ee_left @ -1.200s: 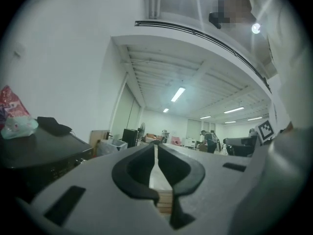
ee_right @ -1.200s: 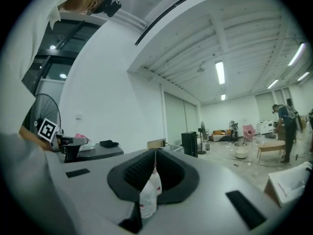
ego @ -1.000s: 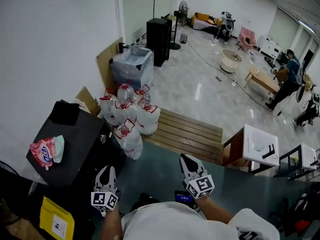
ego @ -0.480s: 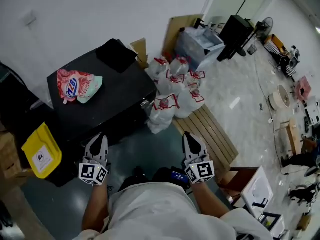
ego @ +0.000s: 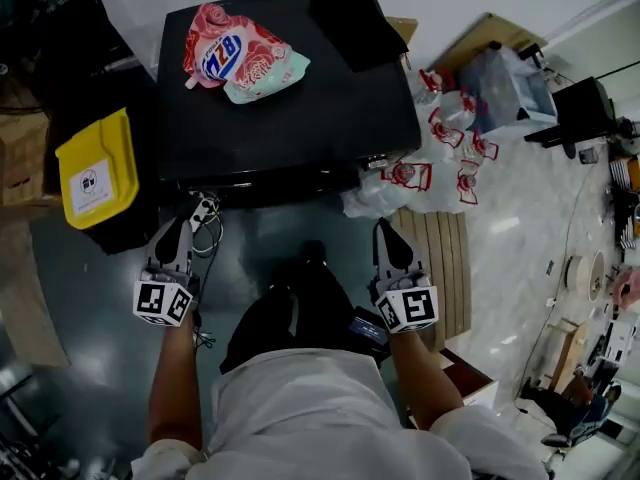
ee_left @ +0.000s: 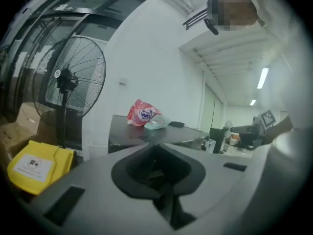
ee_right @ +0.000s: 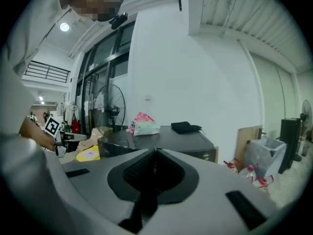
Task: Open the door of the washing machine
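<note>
My left claw [ego: 180, 228] and right claw [ego: 385, 230] are both pinched shut and empty, near the black washing machine [ego: 300, 108]. A pink pouch [ego: 240, 53] lies on its far-left top.

Head view, upper centre: red-and-pink pouch [ego: 240, 53] lying flat, teal end toward the right. Just right of it, at the top edge: folded black cloth [ego: 358, 26]. Left side: yellow bin [ego: 95, 168] with white label, cardboard box [ego: 22, 158] beside it. Right of centre: cluster of red-labelled water bottles [ego: 440, 138], slatted wooden pallet [ego: 445, 268] below. Left gripper view, upper left: standing fan [ee_left: 73, 75].
</note>
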The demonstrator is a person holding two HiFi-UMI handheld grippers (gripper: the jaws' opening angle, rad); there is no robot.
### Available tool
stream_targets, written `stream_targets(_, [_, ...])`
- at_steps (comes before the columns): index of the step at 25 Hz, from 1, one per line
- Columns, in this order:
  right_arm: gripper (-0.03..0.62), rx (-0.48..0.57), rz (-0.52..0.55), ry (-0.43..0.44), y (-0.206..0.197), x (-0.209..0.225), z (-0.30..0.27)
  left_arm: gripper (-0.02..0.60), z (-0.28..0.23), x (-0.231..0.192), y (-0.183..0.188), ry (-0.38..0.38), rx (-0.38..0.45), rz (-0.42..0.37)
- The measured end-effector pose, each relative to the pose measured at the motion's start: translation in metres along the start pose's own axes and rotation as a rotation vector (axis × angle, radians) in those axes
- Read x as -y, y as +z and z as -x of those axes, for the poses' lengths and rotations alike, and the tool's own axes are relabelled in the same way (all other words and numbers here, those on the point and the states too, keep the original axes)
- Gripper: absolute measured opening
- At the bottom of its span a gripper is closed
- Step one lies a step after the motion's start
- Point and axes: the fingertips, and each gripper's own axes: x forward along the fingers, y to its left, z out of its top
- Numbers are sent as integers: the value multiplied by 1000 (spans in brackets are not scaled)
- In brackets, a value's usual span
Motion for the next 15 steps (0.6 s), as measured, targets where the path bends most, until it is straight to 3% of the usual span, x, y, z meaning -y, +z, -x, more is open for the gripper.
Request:
stream_targets(8, [35, -133, 16, 184, -85, -21, -67, 93, -22, -26, -90, -10, -132, -18])
stream_targets(15, [35, -203, 13, 261, -164, -33, -94, 160, -60, -36, -185, -120, -283, -59])
